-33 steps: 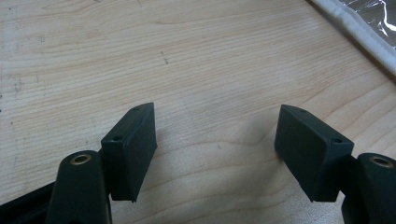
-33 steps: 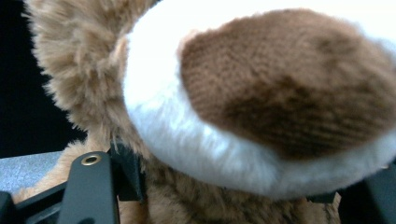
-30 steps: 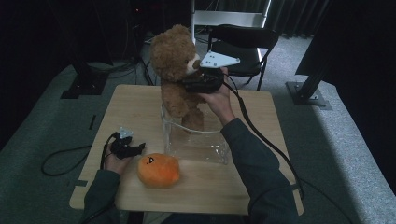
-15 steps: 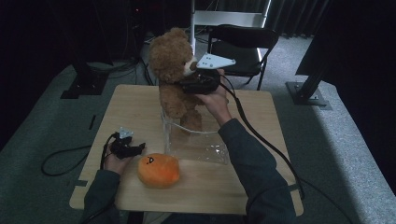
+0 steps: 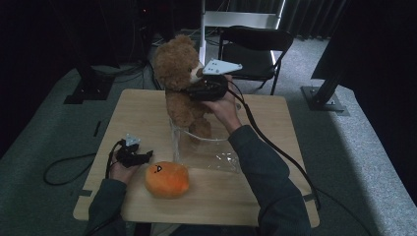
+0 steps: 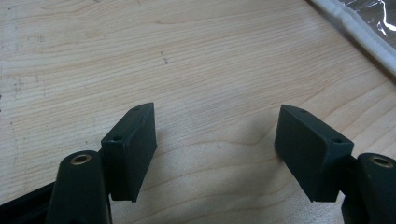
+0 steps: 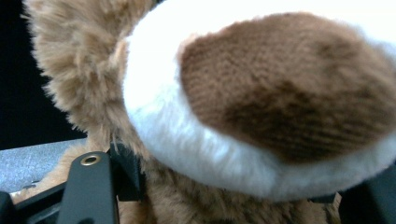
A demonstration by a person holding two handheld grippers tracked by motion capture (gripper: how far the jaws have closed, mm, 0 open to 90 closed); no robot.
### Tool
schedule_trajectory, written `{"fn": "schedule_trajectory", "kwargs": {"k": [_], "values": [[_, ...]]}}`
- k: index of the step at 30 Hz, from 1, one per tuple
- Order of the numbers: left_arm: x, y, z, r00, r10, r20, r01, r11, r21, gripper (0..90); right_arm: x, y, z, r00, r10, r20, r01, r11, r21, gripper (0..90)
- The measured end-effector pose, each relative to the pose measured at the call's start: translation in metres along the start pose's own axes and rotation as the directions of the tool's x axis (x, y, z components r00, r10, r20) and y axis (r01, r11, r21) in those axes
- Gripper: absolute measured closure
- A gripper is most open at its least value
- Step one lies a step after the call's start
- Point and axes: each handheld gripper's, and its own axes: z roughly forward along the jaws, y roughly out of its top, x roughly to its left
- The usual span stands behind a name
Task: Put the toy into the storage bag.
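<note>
While clamped on teddy bear (image 5: 179, 83) | right gripper (image 5: 209, 91) | no legible writing

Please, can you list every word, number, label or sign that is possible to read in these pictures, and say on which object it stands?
No readable words, numbers or brand names.
Orange plush toy: a small dark mark on top, too small to read.
Teddy bear, clear plastic bag, wooden table, right gripper: no text seen.

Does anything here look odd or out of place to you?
Nothing is spilled or broken. The one odd sight: the teddy bear is gripped at the neck by the right gripper, its legs half inside a clear plastic bag. An orange plush sits nearby.
</note>
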Motion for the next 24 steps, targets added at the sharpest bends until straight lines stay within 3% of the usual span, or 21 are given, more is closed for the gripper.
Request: {"fn": "schedule_trajectory", "kwargs": {"k": [24], "values": [[0.0, 0.0, 0.0, 1.0, 0.002, 0.0, -0.002, 1.0, 0.001, 30.1, 0.002, -0.015, 0.015, 0.9999, 0.003, -0.01, -0.002, 0.997, 0.081, 30.8]]}}
